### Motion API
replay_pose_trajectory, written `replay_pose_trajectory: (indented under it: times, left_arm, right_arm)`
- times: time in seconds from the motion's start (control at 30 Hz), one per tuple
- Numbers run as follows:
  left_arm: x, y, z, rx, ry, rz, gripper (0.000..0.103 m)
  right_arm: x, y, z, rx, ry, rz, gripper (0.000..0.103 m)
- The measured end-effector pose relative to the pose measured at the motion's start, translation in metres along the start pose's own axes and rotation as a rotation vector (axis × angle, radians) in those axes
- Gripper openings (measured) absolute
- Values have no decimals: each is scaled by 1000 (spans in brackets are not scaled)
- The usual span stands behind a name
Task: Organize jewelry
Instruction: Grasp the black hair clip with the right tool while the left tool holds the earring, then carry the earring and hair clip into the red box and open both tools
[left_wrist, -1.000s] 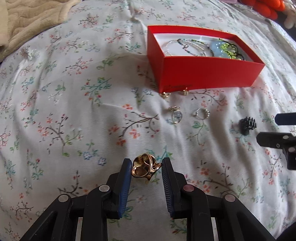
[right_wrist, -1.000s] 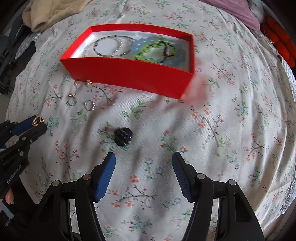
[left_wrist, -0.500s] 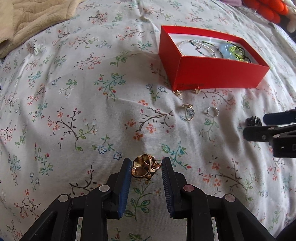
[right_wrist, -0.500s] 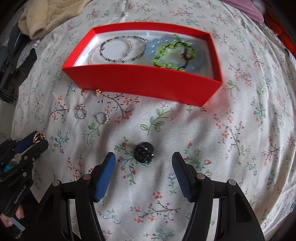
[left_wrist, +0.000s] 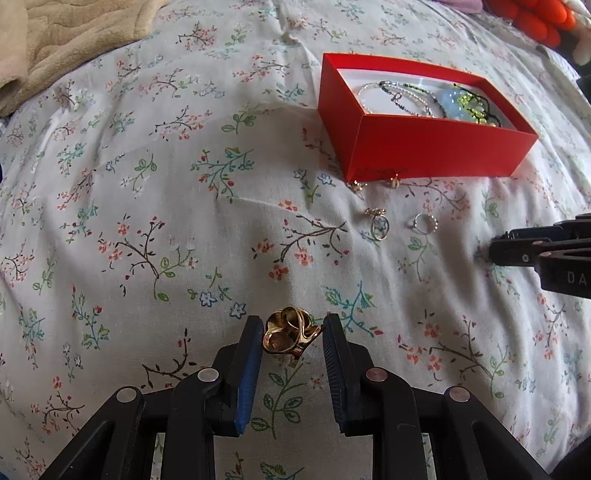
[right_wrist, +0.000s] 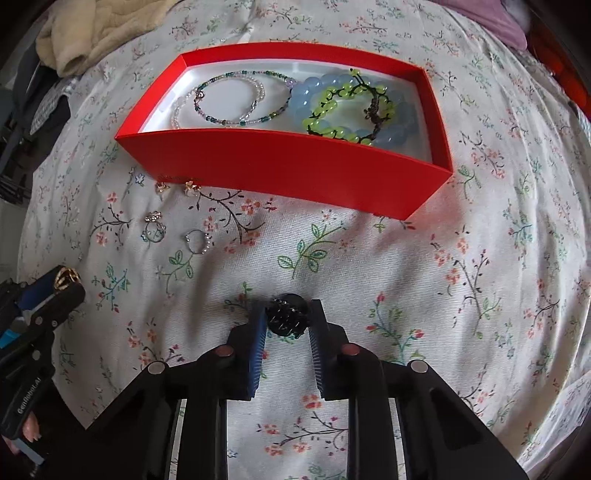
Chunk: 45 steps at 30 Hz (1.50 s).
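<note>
My left gripper (left_wrist: 292, 336) is shut on a chunky gold ring (left_wrist: 290, 336) and holds it above the floral bedsheet; it also shows at the left of the right wrist view (right_wrist: 62, 282). My right gripper (right_wrist: 287, 319) is closed around a black beaded ring (right_wrist: 286, 319) that rests on the sheet. A red box (right_wrist: 295, 177) with beaded bracelets (right_wrist: 343, 107) inside lies beyond; it is at the upper right in the left wrist view (left_wrist: 424, 151). Two small gold earrings (right_wrist: 177, 187), a gold ring (right_wrist: 153, 229) and a silver ring (right_wrist: 197, 242) lie in front of the box.
A beige blanket (left_wrist: 55, 44) lies at the far left. Orange items (left_wrist: 532, 18) sit at the far right corner. A purple cloth (right_wrist: 487, 26) lies beyond the box.
My right gripper moved forward and down and closed around the black ring. My left gripper drew back a little, still holding the gold ring.
</note>
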<state>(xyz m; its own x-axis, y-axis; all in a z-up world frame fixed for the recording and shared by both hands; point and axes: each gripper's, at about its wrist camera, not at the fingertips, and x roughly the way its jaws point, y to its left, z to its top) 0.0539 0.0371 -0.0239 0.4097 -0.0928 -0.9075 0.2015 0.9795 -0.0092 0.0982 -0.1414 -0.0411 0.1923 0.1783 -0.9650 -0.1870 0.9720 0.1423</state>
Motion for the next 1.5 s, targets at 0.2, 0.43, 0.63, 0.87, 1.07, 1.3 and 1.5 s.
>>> replay_pose_trajectory:
  times: [0.2, 0.43, 0.63, 0.87, 1.07, 1.3, 1.5]
  left_arm:
    - [-1, -3, 3, 2, -6, 0, 27]
    - [-3, -8, 6, 8, -15, -5, 27]
    - [-7, -15, 11, 8, -28, -14, 27]
    - [-16, -25, 20, 12, -55, -31, 27]
    - [-23, -33, 30, 5, -81, -49, 27]
    - [-32, -41, 44, -15, -121, -80, 27]
    - [-39, -50, 59, -26, -176, -133, 27]
  right_arm:
    - [-13, -8, -9, -15, -25, 0, 24]
    - [-26, -9, -12, -26, -56, -9, 24]
    - [-38, -13, -15, -25, -78, 0, 24]
    - [-57, -19, -15, -15, -112, 26, 24]
    - [-75, -26, -12, 5, -155, 50, 24]
    - [-91, -34, -6, 37, -195, 77, 24]
    - [-102, -40, 1, 61, -229, 85, 24]
